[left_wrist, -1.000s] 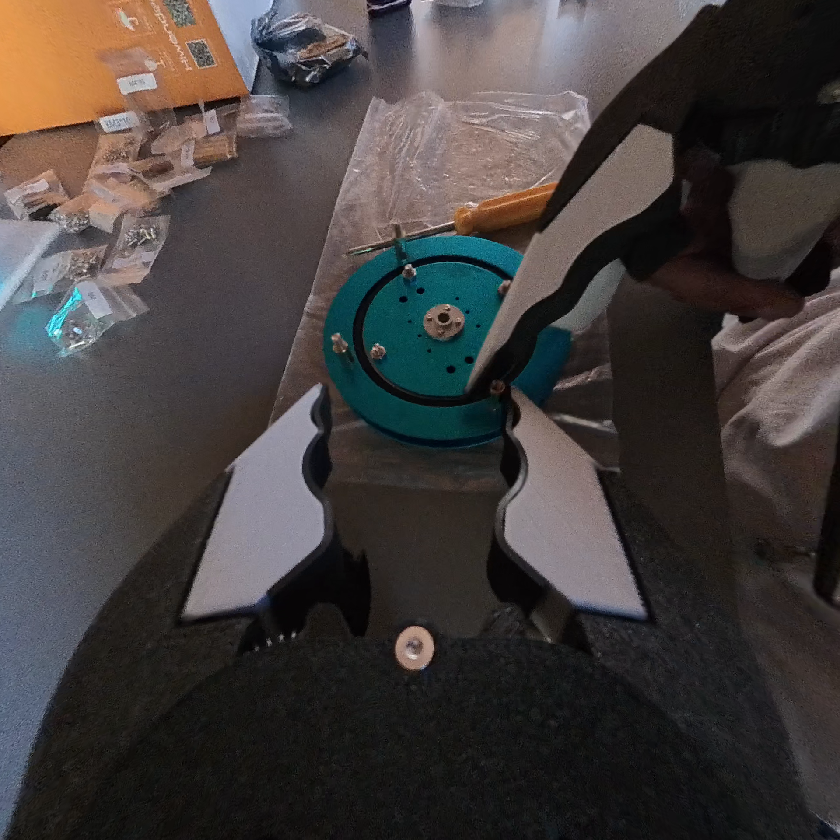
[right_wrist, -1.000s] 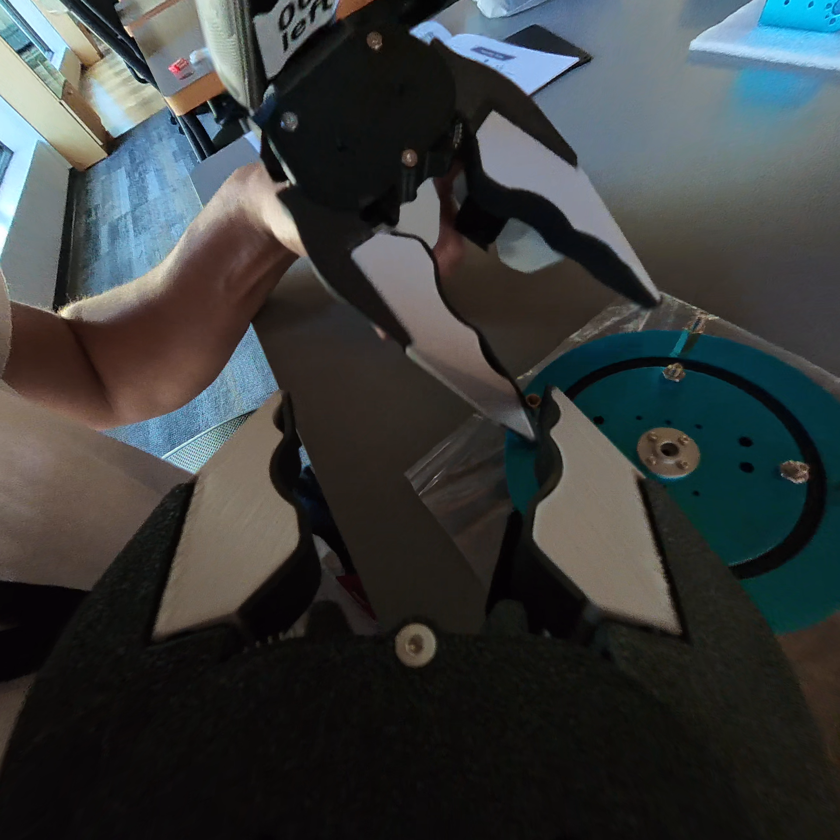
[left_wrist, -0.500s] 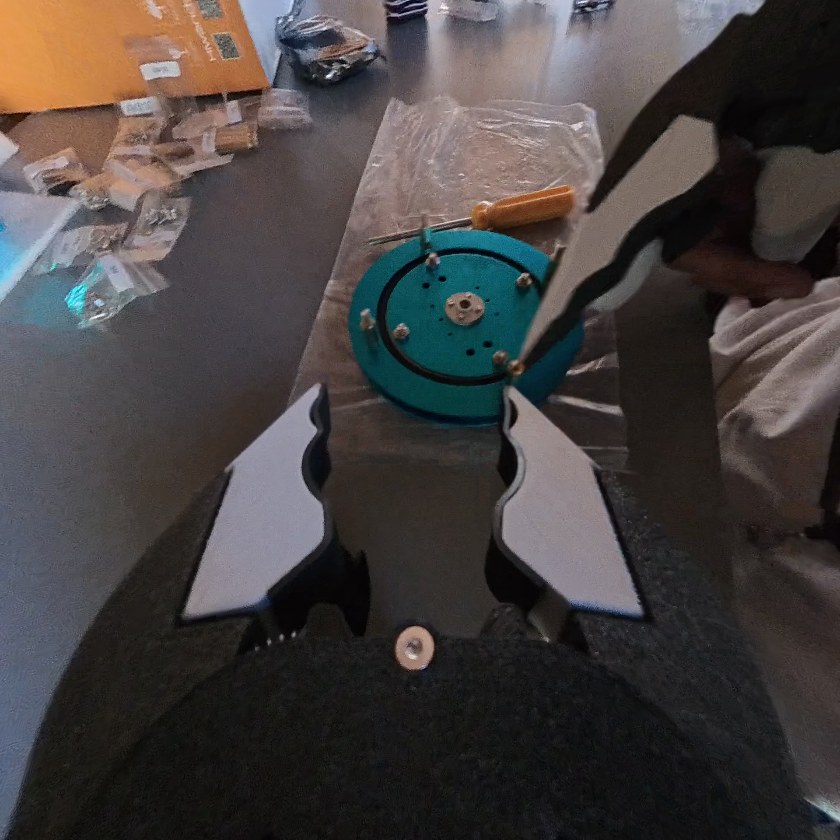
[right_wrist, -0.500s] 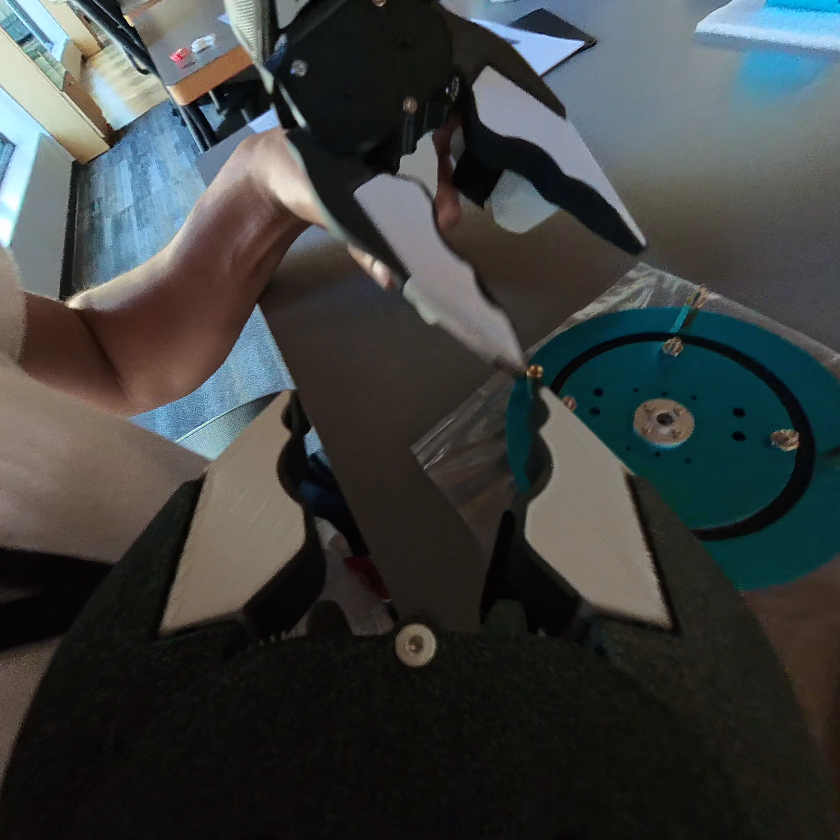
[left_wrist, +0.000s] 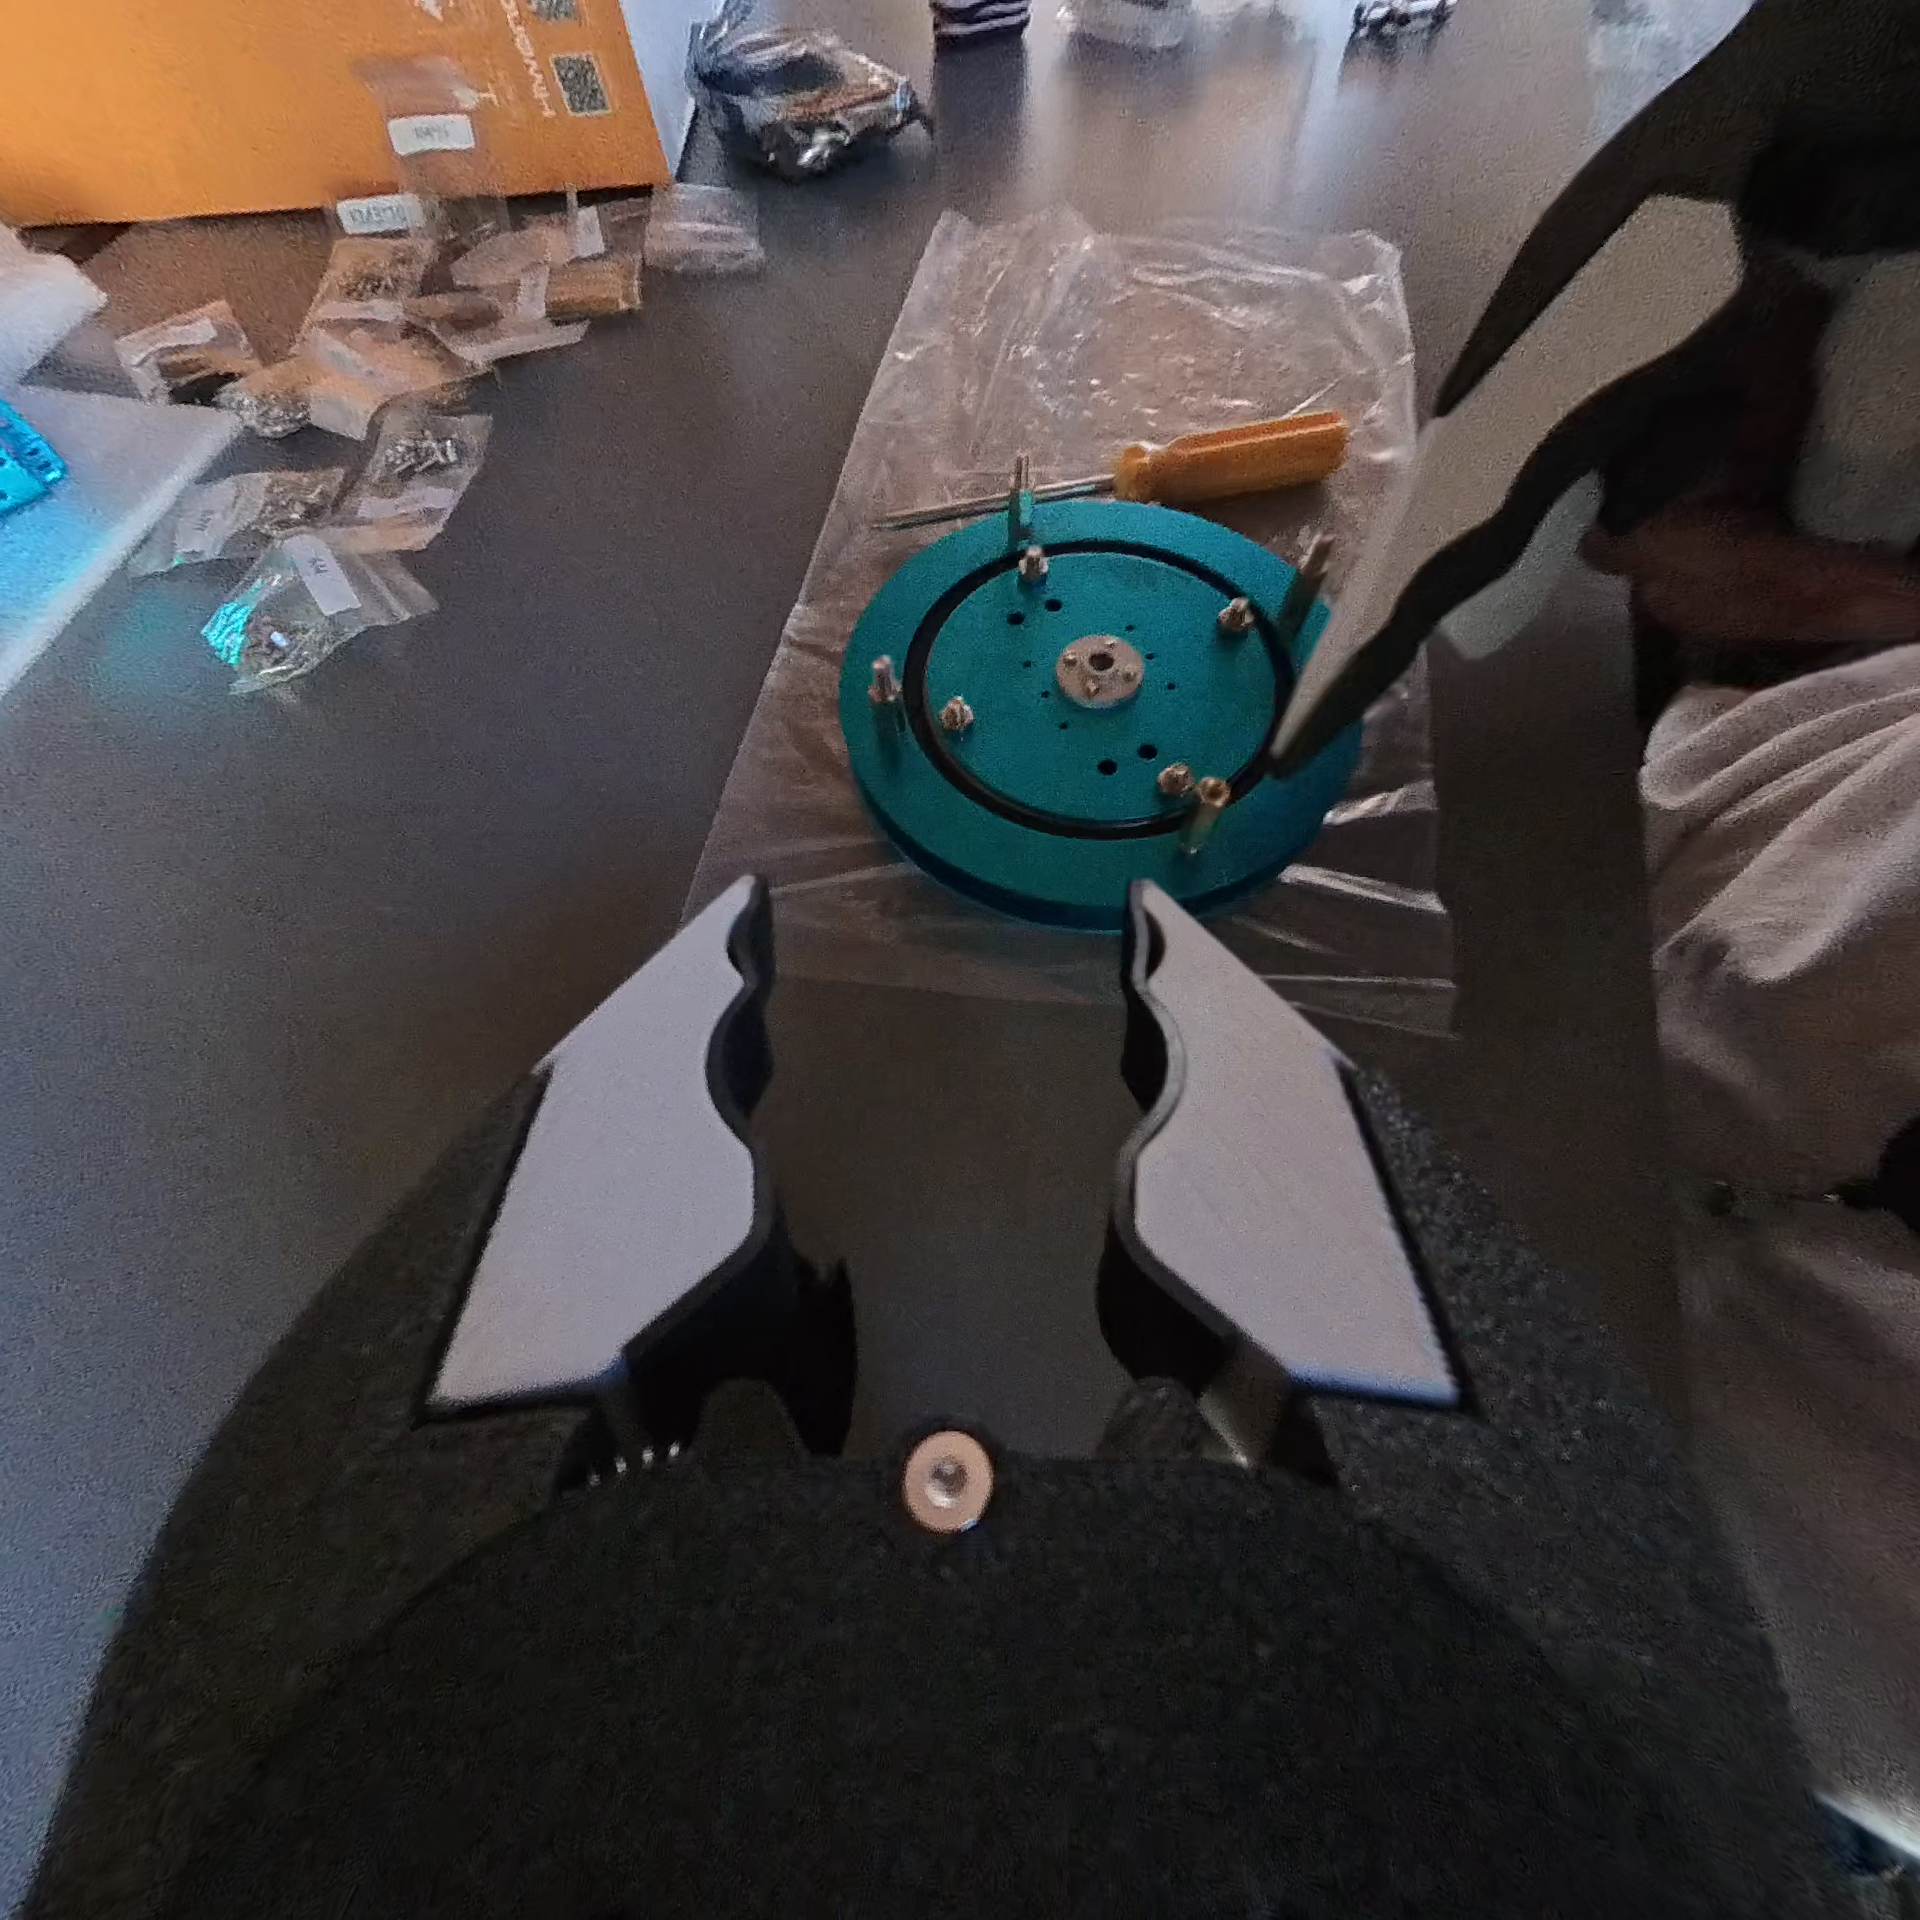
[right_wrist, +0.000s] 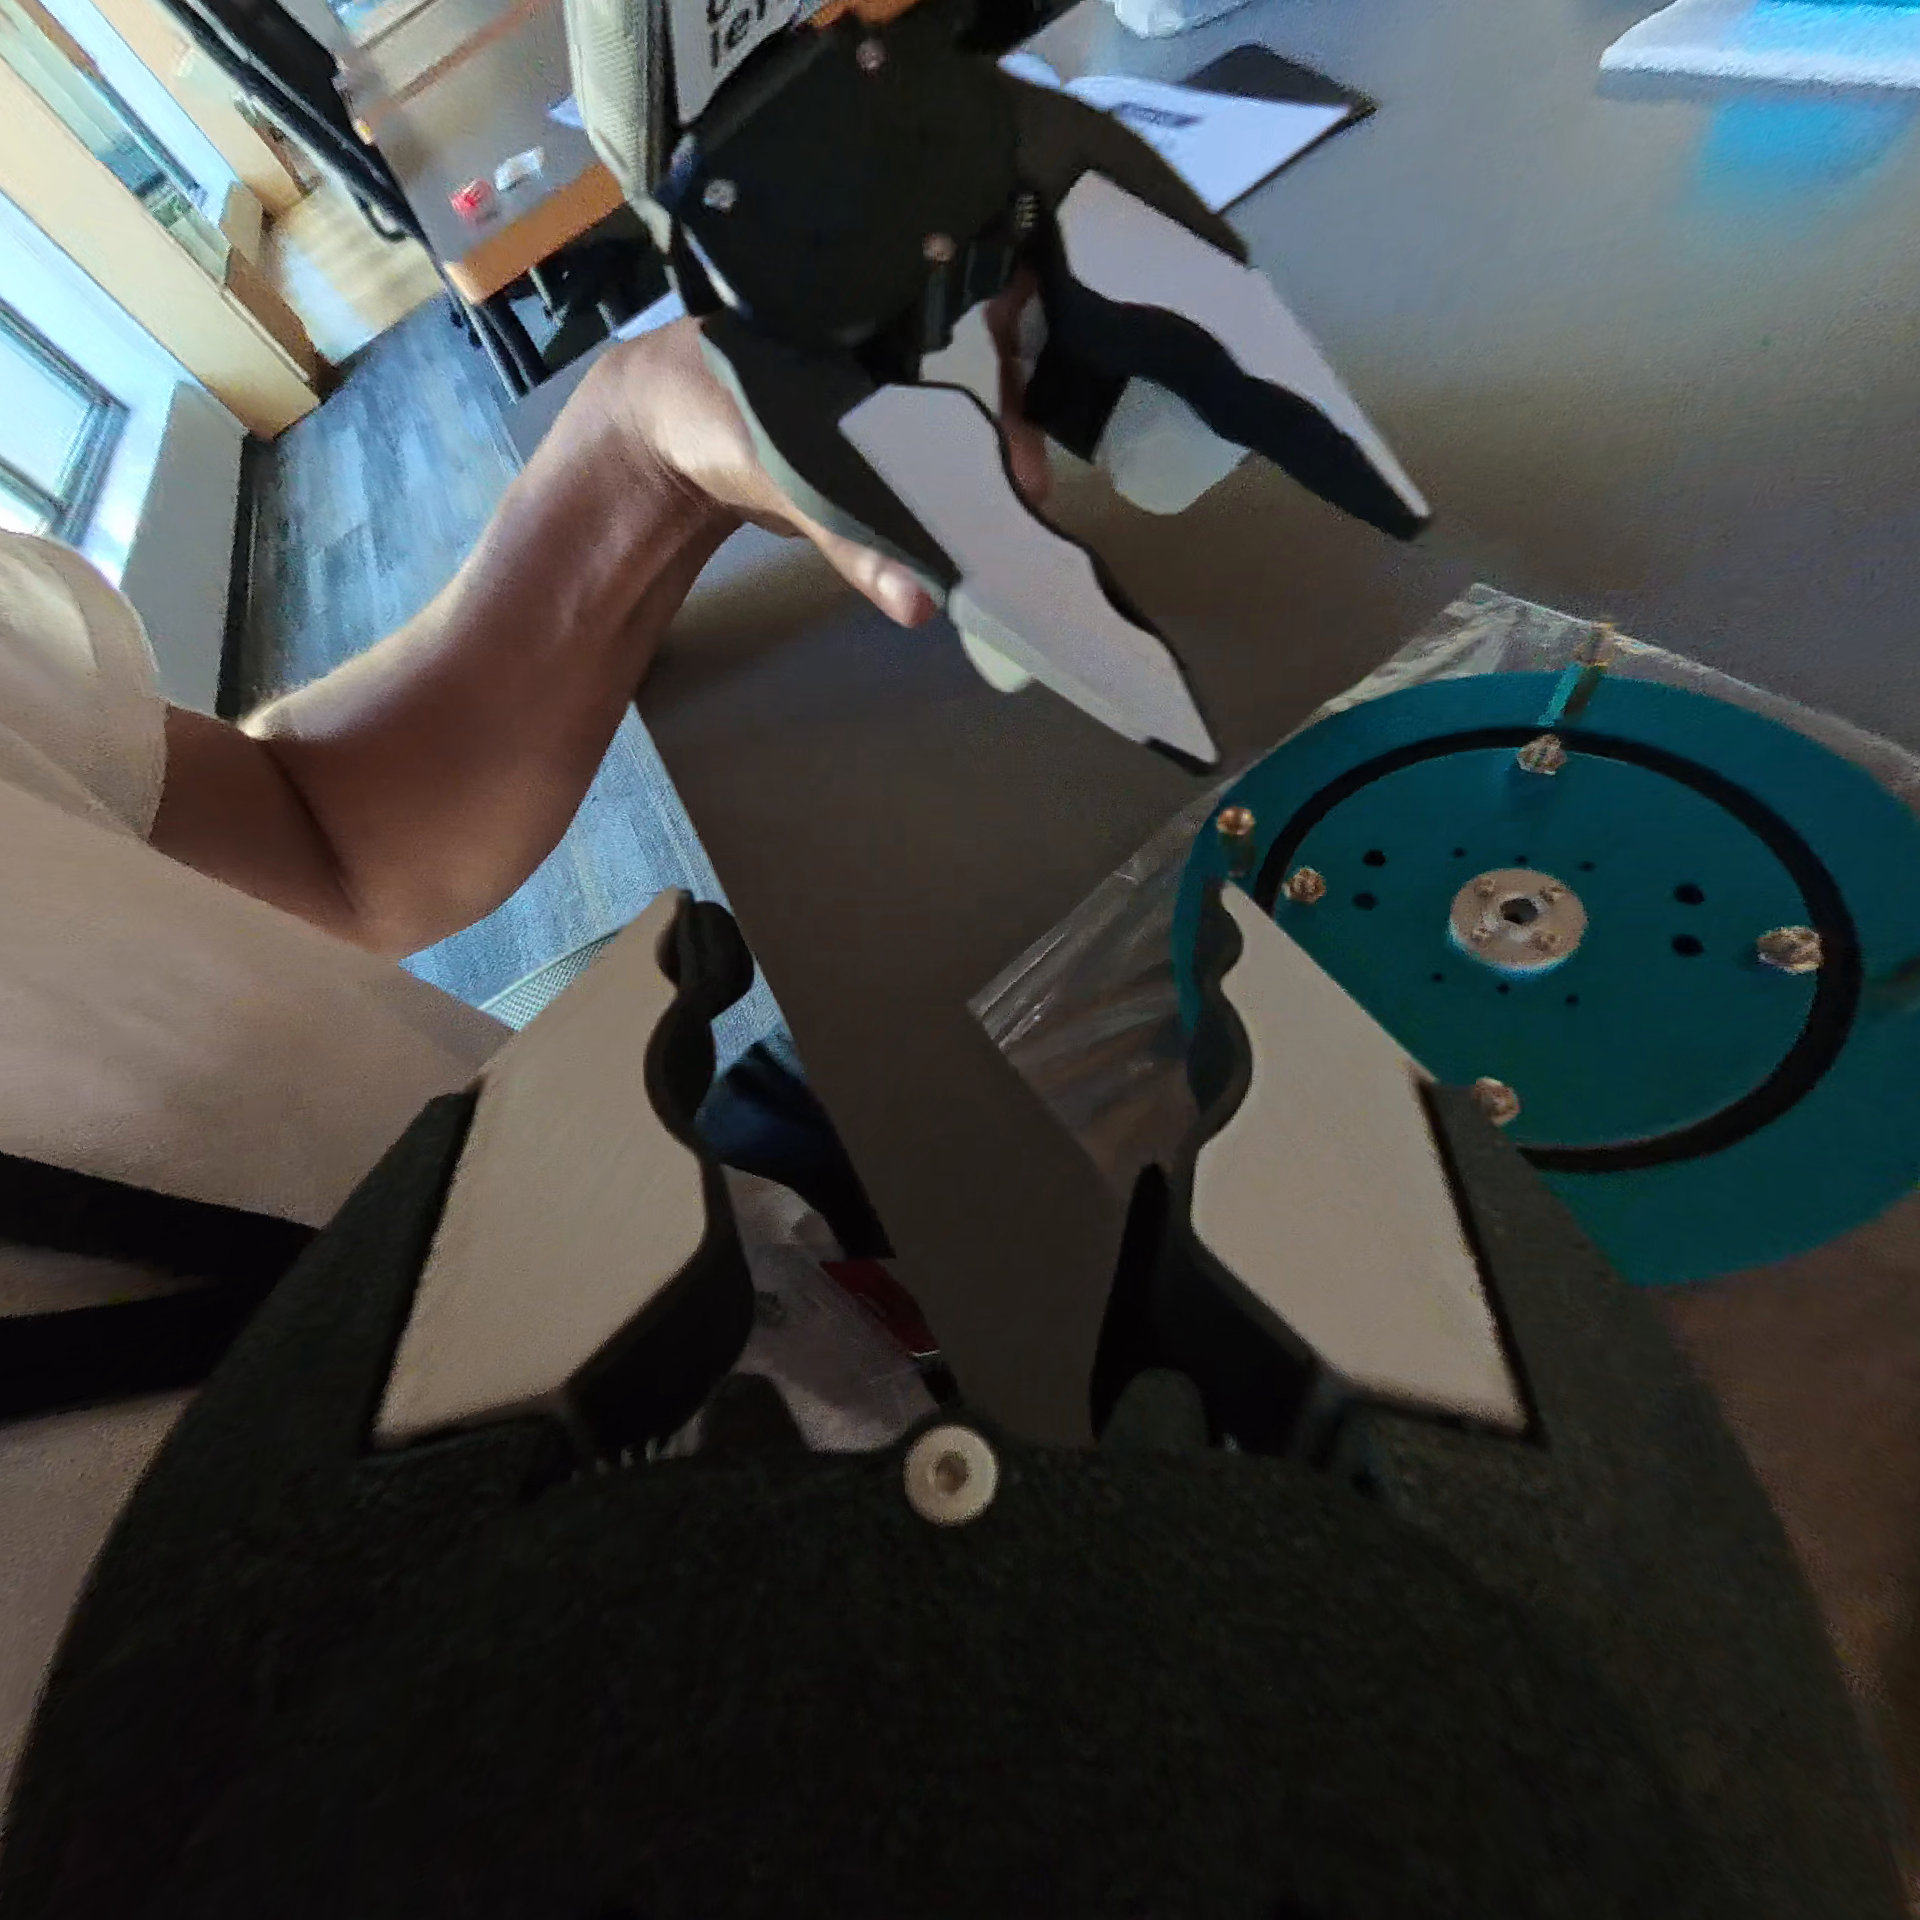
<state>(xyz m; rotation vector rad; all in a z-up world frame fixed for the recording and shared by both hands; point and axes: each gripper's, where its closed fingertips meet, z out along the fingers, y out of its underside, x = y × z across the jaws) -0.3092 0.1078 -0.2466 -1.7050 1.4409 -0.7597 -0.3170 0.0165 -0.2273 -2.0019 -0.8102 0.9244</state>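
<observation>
- While both grippers were held above it, the teal disc (left_wrist: 1091, 727) lay flat on a clear plastic sheet (left_wrist: 1143, 301) on the dark table (left_wrist: 416, 831), just ahead of the left gripper's tips.
- On the disc there was a black ring groove (left_wrist: 935, 769), a silver hub (left_wrist: 1099, 671) in the middle, small nuts and several brass standoffs (left_wrist: 1203, 808) that stood upright near the rim.
- An orange-handled screwdriver (left_wrist: 1226, 468) lay on the plastic just behind the disc, with its shaft pointing to the left.
- The left gripper (left_wrist: 945, 899) hovered before the near edge of the disc; its jaws were spread apart and nothing was between them.
- The right gripper (right_wrist: 951, 904) also had its jaws wide apart and empty; its right finger (right_wrist: 1320, 1143) overlapped the disc's left edge in the right wrist view.
- In the left wrist view one finger tip (left_wrist: 1288, 753) of the right gripper pointed down at the right part of the disc, near the groove; I could not tell if it touched.
- A person's hand (right_wrist: 727, 457) held the left gripper from behind.
- Farther left on the table lay small bags of hardware (left_wrist: 312, 603), and behind them an orange cardboard box (left_wrist: 260, 94).
</observation>
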